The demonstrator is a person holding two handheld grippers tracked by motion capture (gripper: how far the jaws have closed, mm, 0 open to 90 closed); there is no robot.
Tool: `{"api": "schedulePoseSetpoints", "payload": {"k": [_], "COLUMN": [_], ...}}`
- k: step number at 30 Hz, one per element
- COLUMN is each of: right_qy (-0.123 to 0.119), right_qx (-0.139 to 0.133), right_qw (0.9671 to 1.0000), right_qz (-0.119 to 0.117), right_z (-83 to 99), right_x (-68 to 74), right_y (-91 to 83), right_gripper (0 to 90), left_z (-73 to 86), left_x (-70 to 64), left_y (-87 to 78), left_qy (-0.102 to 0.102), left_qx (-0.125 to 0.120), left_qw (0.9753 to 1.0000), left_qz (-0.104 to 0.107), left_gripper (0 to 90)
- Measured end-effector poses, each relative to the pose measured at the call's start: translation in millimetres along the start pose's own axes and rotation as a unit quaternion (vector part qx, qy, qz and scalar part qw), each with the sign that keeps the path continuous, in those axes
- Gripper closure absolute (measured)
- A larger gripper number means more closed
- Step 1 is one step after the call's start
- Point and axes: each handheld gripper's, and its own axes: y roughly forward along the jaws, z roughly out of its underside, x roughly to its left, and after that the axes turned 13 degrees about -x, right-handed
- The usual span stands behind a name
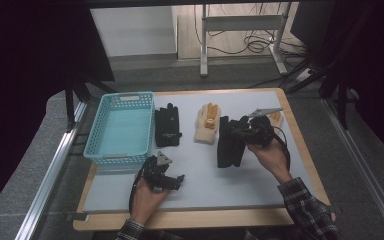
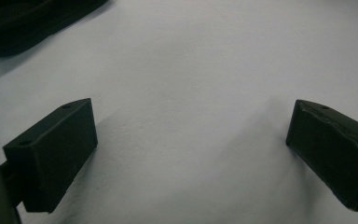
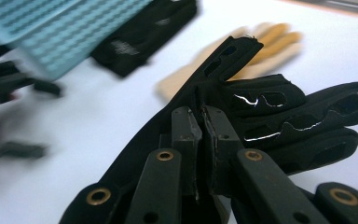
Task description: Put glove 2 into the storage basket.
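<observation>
Two grippers: right gripper (image 3: 199, 140) pinches a black glove (image 3: 279, 116); left gripper (image 2: 191, 154) gapes wide, holding nothing, over the table (image 2: 191, 70).

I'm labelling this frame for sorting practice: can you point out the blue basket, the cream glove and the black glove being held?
blue basket (image 1: 93, 135), high view, on its left wall.
cream glove (image 1: 203, 131), high view, on its palm.
held black glove (image 3: 265, 100), right gripper view, on a finger.

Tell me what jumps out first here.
The right tool is shut on a black glove at the table's right. The blue basket stands at the left, with another black glove and a cream glove beside it. The left tool is open near the front.
</observation>
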Motion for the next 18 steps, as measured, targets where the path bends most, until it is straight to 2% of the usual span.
{"api": "schedulePoseSetpoints", "payload": {"k": [1,2,3,4,5,6,7,8,9,11,13,14,16,17,18], "right_qy": [-0.009,-0.011,-0.011,-0.014,-0.016,-0.016,-0.018,-0.018,-0.019,-0.024,-0.016,-0.013,-0.022,-0.022,-0.03], "right_qx": [0.002,0.002,0.002,0.003,0.005,0.005,0.005,0.005,0.008,0.015,0.024,0.029,0.039,0.039,0.029], "right_qw": [0.9999,0.9998,0.9998,0.9995,0.9994,0.9994,0.9991,0.9991,0.9989,0.9988,0.9986,0.9983,0.998,0.998,0.9986], "right_qz": [-0.009,-0.015,-0.015,-0.026,-0.03,-0.03,-0.037,-0.037,-0.042,-0.041,-0.044,-0.049,-0.045,-0.045,-0.033], "right_z": [3.9,6.2,6.2,11.3,14.0,14.0,20.4,20.4,29.2,40.2,52.0,57.5,64.6,64.6,64.9], "right_x": [15.1,22.3,22.3,35.3,41.4,41.4,51.4,51.4,59.2,64.0,65.7,66.1,67.4,67.4,66.0], "right_y": [-2.8,-3.9,-3.9,-4.7,-4.4,-4.4,-2.3,-2.3,2.5,9.4,17.1,20.9,26.1,26.1,25.3], "right_gripper": [82.8,82.8,82.8,82.8,82.8,82.8,82.8,82.8,82.8,82.7,81.9,80.1,66.7,66.7,56.5], "left_z": [0.3,0.2,0.2,0.3,0.3,0.3,0.2,0.2,0.3,0.3,0.3,0.3,0.3,0.3,0.3], "left_x": [-0.8,-0.7,-0.7,-0.7,-0.7,-0.7,-0.7,-0.7,-0.7,-0.7,-0.7,-0.8,-0.8,-0.8,-0.8], "left_y": [0.7,0.5,0.5,0.6,0.6,0.6,0.6,0.6,0.7,0.5,0.4,0.6,0.6,0.5,0.5], "left_qy": [-0.006,-0.005,-0.005,-0.005,-0.005,-0.005,-0.005,-0.005,-0.005,-0.005,-0.005,-0.007,-0.006,-0.006,-0.006], "left_qx": [-0.005,-0.004,-0.004,-0.005,-0.005,-0.005,-0.005,-0.005,-0.005,-0.005,-0.004,-0.005,-0.005,-0.005,-0.005], "left_qw": [1.0,1.0,1.0,1.0,1.0,1.0,1.0,1.0,1.0,1.0,1.0,1.0,1.0,1.0,1.0], "left_qz": [-0.002,-0.001,-0.001,-0.001,-0.001,-0.001,-0.001,-0.001,-0.002,-0.002,-0.001,-0.001,-0.001,-0.001,-0.001], "left_gripper": [2.3,2.3,2.3,2.3,2.3,2.3,2.3,2.3,2.3,2.3,2.3,2.3,2.4,2.4,2.4]}}
